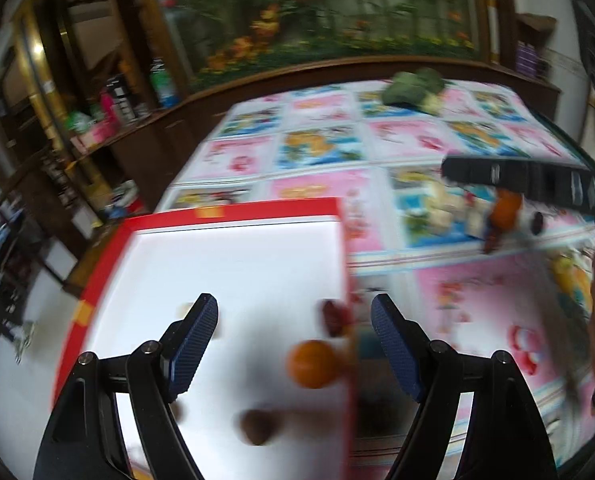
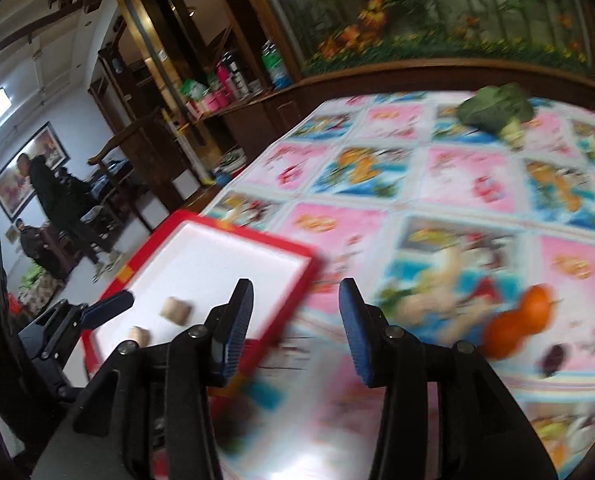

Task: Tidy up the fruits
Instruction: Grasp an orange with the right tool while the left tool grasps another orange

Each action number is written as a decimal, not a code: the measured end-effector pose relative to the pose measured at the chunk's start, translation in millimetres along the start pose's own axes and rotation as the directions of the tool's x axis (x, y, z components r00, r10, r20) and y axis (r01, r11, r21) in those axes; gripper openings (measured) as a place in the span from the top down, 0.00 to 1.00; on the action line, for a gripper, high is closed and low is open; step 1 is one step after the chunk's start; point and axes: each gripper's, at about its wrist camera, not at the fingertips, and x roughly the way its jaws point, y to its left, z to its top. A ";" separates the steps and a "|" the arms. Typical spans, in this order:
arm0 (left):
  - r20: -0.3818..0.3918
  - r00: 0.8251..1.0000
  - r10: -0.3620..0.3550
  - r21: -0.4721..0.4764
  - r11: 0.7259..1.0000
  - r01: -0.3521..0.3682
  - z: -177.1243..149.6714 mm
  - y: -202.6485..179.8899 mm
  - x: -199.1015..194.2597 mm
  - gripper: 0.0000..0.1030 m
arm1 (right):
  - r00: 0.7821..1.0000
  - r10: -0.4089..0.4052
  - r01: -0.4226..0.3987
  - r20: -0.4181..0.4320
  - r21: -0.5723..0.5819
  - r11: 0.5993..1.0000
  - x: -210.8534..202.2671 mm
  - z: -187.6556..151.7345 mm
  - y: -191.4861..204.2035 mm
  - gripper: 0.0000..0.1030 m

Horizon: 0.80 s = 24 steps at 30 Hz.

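A red-rimmed white tray [image 1: 233, 216] lies at the table's left edge; it also shows in the right wrist view [image 2: 257, 240]. In it lie an orange fruit [image 1: 313, 364], a dark red fruit [image 1: 333, 318], a brown round fruit [image 1: 257, 426] and pale pieces [image 2: 174, 310]. My left gripper [image 1: 295, 344] is open and empty above the tray's right part. My right gripper [image 2: 297, 328] is open and empty over the tray's right rim. Two orange fruits [image 2: 521, 320] and a dark fruit [image 2: 553, 356] lie on the cloth to the right. Both views are blurred.
A patterned pink and blue cloth [image 1: 477, 300] covers the table. A green leafy vegetable [image 2: 497, 110] lies at the far side. Wooden shelves with bottles [image 2: 233, 80] stand behind on the left. People [image 2: 53, 200] stand in the room at left.
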 end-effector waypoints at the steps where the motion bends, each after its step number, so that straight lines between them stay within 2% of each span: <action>1: -0.004 1.000 -0.018 0.013 1.000 0.018 0.9 -8.4 0.7 0.23 | 1.000 -0.014 0.014 0.011 0.011 1.000 -7.3 1.3 -12.4 0.55; 5: 0.003 0.997 -0.073 0.057 0.996 0.073 7.6 -33.1 0.7 0.23 | 0.997 -0.076 0.073 0.024 0.106 0.992 -32.7 9.3 -77.9 0.55; 9: 0.013 0.990 -0.142 0.103 0.985 0.140 20.6 -58.2 2.1 0.23 | 0.994 -0.099 0.105 -0.040 0.193 0.976 -37.6 11.2 -134.0 0.55; 12: 0.011 0.983 -0.181 0.126 0.976 0.179 28.0 -73.9 3.2 0.23 | 0.994 -0.051 0.078 -0.099 0.291 0.954 -30.3 9.8 -162.1 0.55; 15: 0.009 0.978 -0.209 0.148 0.967 0.205 32.5 -86.2 5.1 0.23 | 0.990 0.005 0.041 -0.140 0.326 0.945 -20.8 7.2 -167.7 0.55; 18: -0.008 0.977 -0.215 0.169 0.962 0.213 35.3 -96.2 10.2 0.23 | 0.984 -0.019 0.076 -0.178 0.315 0.946 -9.1 4.3 -164.5 0.55; 21: -0.024 0.974 -0.225 0.189 0.956 0.226 37.3 -105.8 14.5 0.23 | 0.981 0.006 0.061 -0.196 0.333 0.941 0.9 1.2 -165.5 0.54; 24: -0.041 0.971 -0.235 0.209 0.948 0.238 41.7 -115.5 19.9 0.23 | 0.980 0.018 0.053 -0.199 0.347 0.936 2.0 0.7 -167.2 0.60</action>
